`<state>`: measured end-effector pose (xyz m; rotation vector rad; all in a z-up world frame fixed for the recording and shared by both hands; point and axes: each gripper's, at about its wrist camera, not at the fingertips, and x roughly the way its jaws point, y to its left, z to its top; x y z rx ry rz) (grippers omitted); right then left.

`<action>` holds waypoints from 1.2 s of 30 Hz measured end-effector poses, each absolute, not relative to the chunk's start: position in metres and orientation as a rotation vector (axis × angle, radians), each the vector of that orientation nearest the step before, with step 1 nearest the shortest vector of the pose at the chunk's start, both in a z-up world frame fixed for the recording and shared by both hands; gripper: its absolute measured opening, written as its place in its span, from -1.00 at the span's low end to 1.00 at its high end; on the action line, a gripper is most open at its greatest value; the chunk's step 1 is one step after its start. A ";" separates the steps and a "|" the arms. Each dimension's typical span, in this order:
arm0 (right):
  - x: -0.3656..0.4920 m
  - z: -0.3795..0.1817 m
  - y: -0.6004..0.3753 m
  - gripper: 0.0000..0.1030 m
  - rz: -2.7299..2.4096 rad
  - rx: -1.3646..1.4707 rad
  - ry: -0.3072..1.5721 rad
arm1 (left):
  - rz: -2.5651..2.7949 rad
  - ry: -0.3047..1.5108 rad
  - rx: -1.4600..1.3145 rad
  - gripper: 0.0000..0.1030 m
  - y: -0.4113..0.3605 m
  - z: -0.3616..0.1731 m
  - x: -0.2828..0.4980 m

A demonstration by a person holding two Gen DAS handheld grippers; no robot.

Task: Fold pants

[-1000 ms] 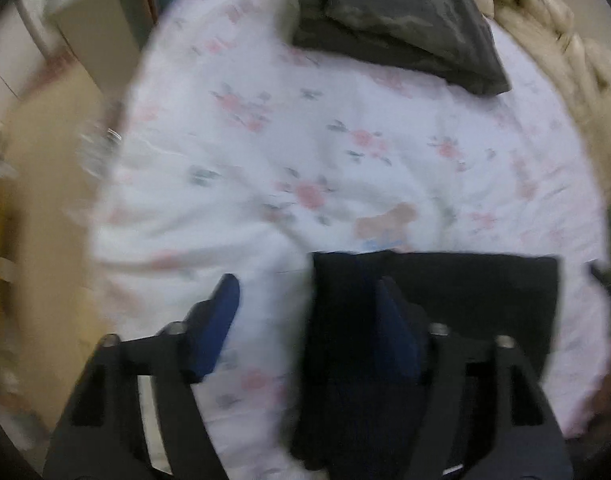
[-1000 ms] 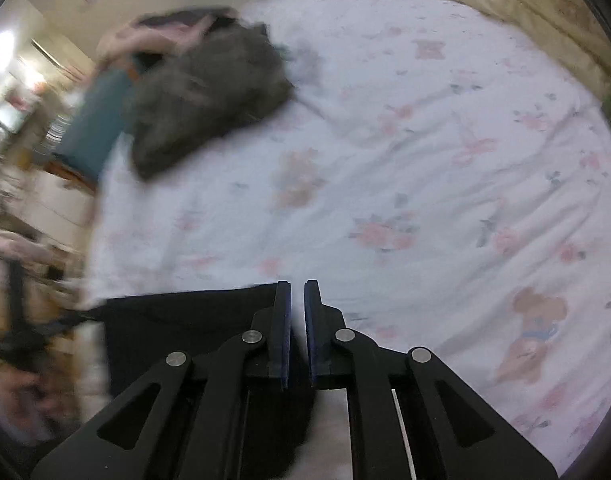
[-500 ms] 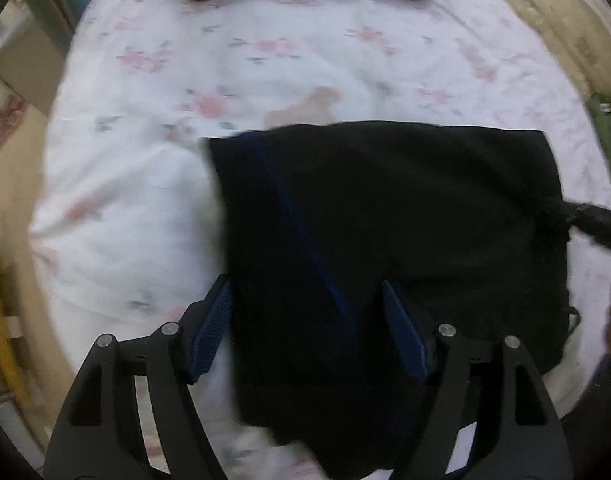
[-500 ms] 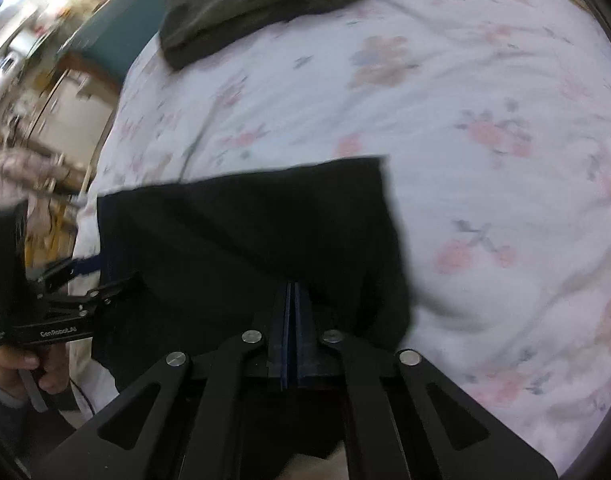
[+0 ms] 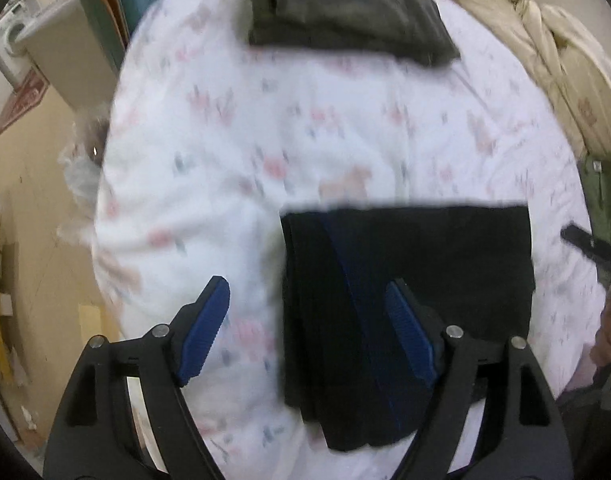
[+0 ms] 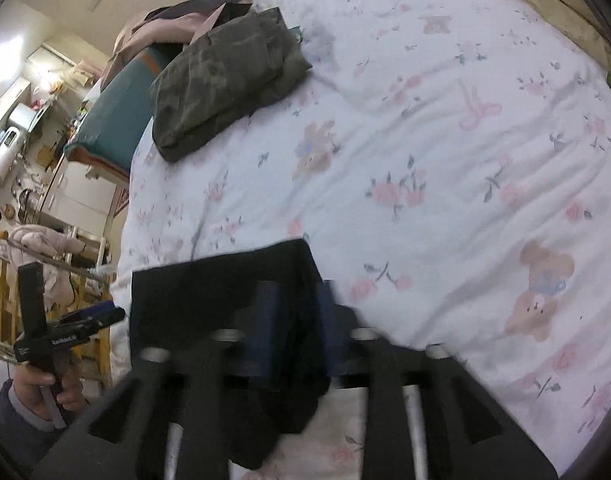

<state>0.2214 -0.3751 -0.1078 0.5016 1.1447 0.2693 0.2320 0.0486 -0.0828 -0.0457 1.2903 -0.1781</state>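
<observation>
The right claw (image 6: 295, 328) has just sprung apart, releasing the folded black pants (image 6: 225, 292); left claw (image 5: 305, 332) gapes empty.

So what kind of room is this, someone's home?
Most likely a bedroom at home: the black pants lie on a bed with a floral sheet, a cream quilt bunched at its edge, household clutter beyond.

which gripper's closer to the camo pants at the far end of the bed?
Can't tell. Left gripper and right gripper both hover over the black pants, well short of the camo pants.
</observation>
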 end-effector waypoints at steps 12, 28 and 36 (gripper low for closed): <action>0.284 -0.166 -0.358 0.29 0.379 0.556 1.310 | -0.398 1.381 -0.166 0.50 0.046 -0.130 0.279; 0.312 -0.147 -0.330 -0.89 0.540 0.283 1.276 | -0.675 1.284 -0.046 -0.75 0.023 -0.113 0.293; 0.343 -0.116 -0.316 -0.89 0.441 0.099 1.133 | -0.639 1.056 0.122 -0.74 -0.002 -0.083 0.313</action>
